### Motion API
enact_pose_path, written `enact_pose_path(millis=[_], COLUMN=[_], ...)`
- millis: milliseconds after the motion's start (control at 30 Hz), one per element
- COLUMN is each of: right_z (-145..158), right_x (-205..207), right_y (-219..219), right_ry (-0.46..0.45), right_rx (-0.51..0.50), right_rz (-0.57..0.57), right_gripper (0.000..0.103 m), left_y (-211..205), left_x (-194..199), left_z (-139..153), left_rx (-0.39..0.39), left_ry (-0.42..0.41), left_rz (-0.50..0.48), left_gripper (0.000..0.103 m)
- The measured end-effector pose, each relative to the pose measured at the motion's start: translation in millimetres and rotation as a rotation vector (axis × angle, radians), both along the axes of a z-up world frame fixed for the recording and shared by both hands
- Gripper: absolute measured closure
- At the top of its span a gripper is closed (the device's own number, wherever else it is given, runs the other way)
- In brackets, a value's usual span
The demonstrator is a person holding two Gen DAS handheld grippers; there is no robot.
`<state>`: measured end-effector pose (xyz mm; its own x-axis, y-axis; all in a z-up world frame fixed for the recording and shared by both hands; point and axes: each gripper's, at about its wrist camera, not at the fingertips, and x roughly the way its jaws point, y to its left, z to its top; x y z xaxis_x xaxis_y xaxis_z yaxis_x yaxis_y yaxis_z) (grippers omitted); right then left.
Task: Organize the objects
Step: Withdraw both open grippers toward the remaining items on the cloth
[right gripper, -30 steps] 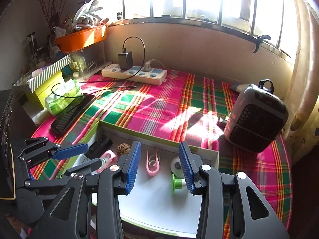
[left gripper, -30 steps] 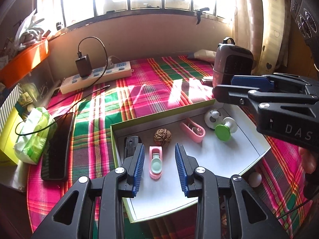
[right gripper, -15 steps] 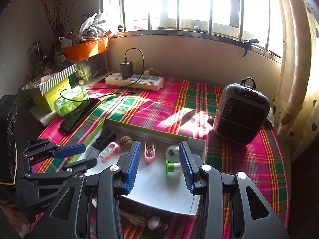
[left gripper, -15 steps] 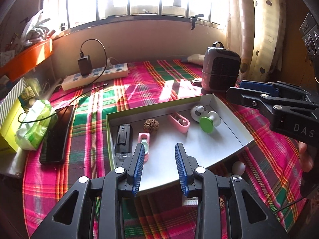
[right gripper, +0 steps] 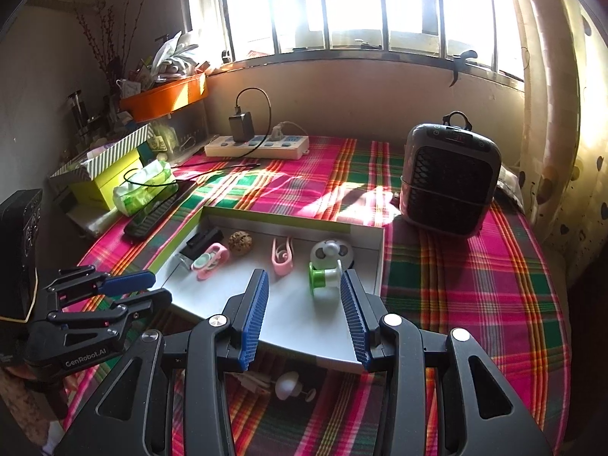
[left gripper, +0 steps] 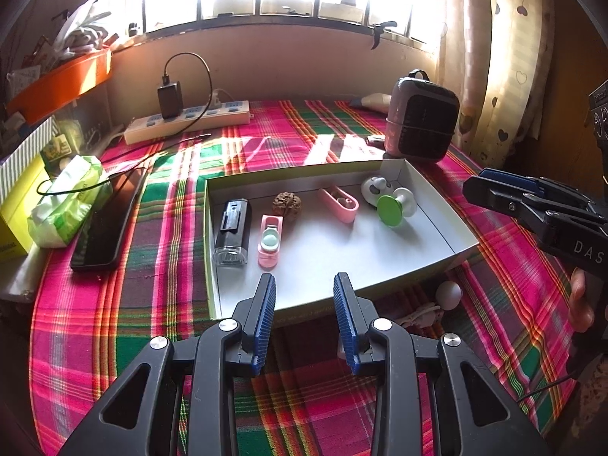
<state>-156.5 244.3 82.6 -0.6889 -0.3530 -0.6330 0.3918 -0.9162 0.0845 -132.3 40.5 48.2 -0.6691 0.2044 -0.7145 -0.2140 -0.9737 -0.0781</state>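
Between picks, both the left tool point(left gripper: 304, 296) and right tool point(right gripper: 304, 296) released and empty above the tray point(left gripper: 437, 212) of sorted items; next, reaching for the white ball point(left gripper: 448, 293) beside it on the table point(left gripper: 114, 323).

Both grippers have drawn back from the tray point(left gripper: 429, 186); its front edge now shows.

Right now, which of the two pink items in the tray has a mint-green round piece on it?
The pink clip-shaped holder beside the black flashlight; the other pink oval loop, past the walnut, has none.
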Motion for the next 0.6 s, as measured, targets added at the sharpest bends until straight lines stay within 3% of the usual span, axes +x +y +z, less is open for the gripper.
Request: enact_pose_path(millis=[600], right_z=[-24], right_x=[23], right_y=[16], right_ry=[-0.032], right_rx=[-0.003], right_rz=[0.002], right_gripper=[0.062], left_y=[5], left_x=[14], left_z=[-12], left_rx=[0.054], left_ry=[-0.045], left_rz=[-0.036], left_gripper=[0.07])
